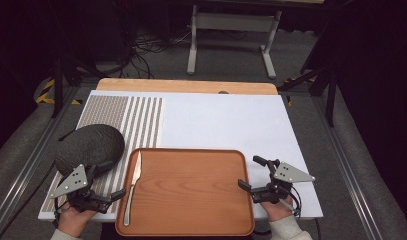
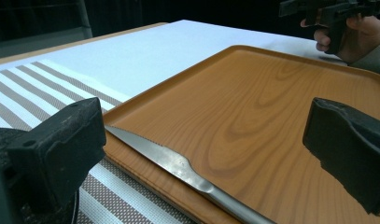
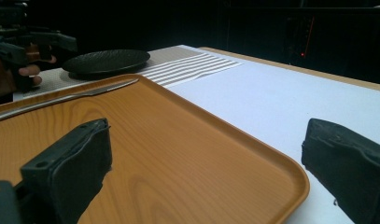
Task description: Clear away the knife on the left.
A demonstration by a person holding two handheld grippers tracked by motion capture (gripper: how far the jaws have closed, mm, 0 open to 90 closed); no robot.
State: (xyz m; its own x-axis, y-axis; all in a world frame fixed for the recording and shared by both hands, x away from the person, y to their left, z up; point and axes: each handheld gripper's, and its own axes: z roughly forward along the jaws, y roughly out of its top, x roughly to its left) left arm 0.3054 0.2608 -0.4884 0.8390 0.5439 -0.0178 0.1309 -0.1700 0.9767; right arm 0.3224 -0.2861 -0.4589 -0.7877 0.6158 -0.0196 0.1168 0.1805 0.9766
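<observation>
— Two grippers, then — what sits around them?

— The left gripper hovers at the near left corner of one wooden tray, jaws spread wide with nothing between them. Just beyond its jaws lies one table knife, along the tray's left edge, blade pointing away from the person. Beside that gripper, on its outer side and a little farther off, is one dark textured plate on a striped placemat.

— And the other one?

— The right gripper is held off the tray's right edge, over the white tabletop, also wide open and empty. From its own camera the tray's corner runs between the jaws; the knife and plate are across the tray, well apart from it.

— Anything in the way?

— Nothing stands between either gripper and the knife; the tray's low rim is the one raised edge.

— What is cut off or unclear?

— In the left gripper view the knife's handle runs out of the bottom of the frame. The hands are cropped at the high view's lower edge. The room behind the table is dark — a pale metal frame and some floor cables are all I can make out.
</observation>
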